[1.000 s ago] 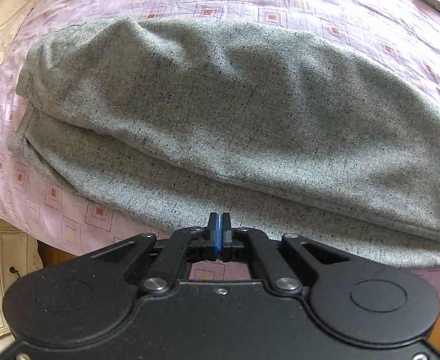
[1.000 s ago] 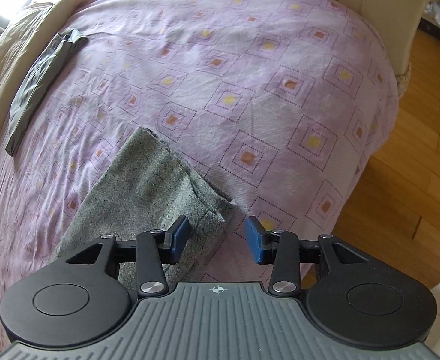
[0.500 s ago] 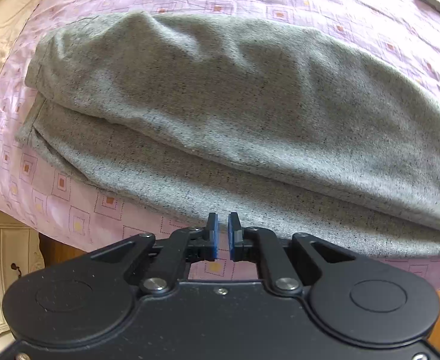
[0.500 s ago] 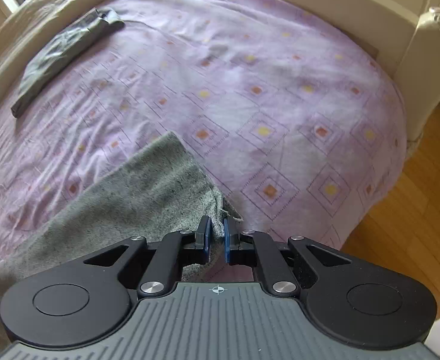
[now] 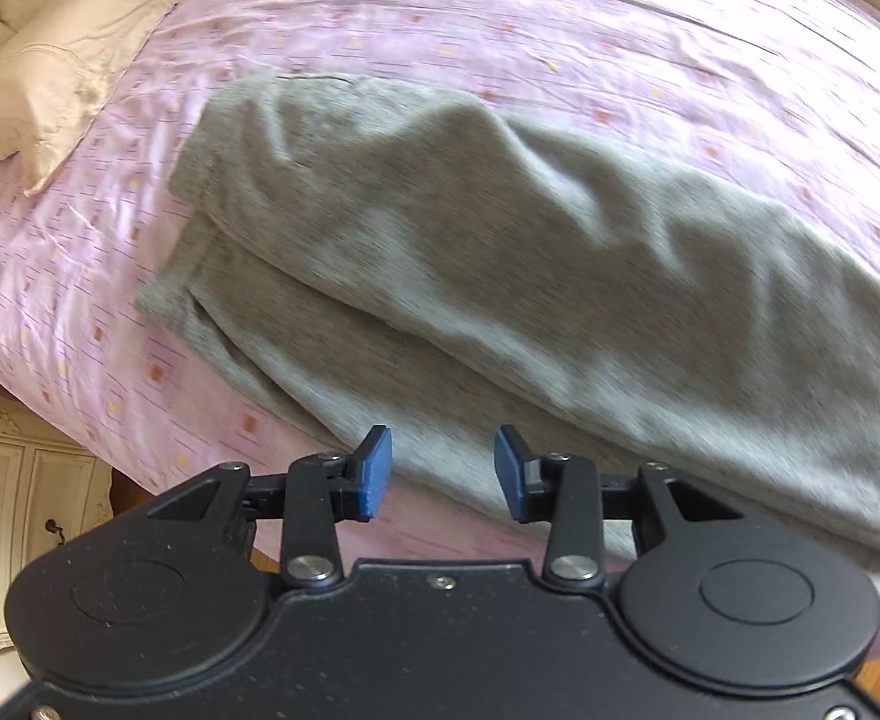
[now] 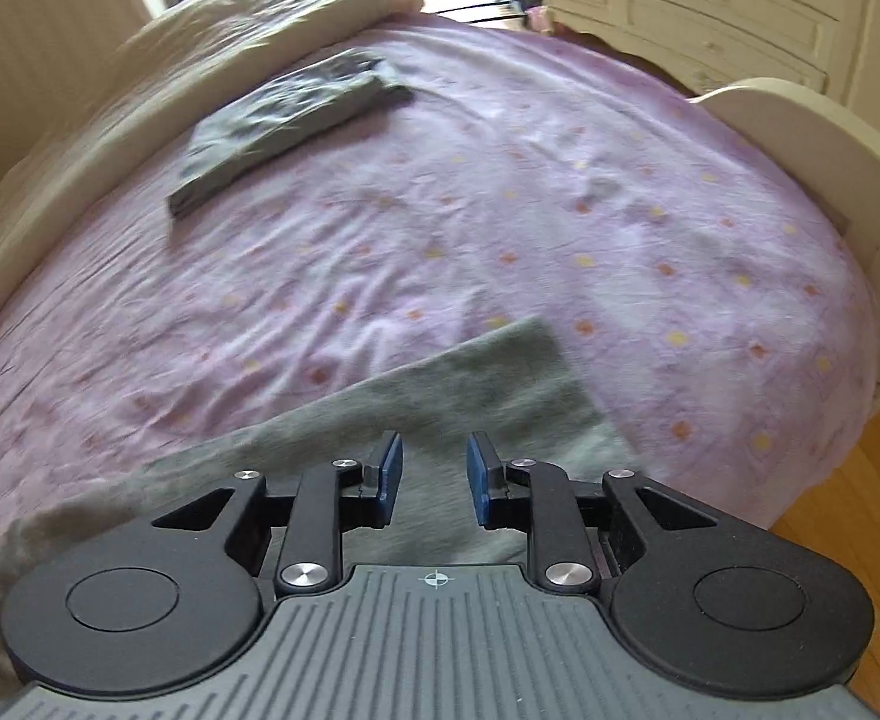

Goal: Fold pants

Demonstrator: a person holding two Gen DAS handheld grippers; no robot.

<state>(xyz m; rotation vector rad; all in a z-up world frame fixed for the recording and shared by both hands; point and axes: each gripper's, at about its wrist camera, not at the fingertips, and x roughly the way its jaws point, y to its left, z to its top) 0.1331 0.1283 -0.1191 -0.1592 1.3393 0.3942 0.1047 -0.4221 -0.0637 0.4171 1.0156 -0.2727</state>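
While the grey pants (image 5: 559, 276) lie along the near edge of the bed (image 6: 499, 210), most of the pink sheet beyond is open, apart from a dark folded garment (image 6: 284, 120) far off. Left gripper (image 5: 442, 471) fingers are opening, nothing between them, pants' near edge just below. Right gripper (image 6: 434, 474) fingers are opening too, empty, over the leg end. Pants folded lengthwise, 2 layers, rumpled, blurred.
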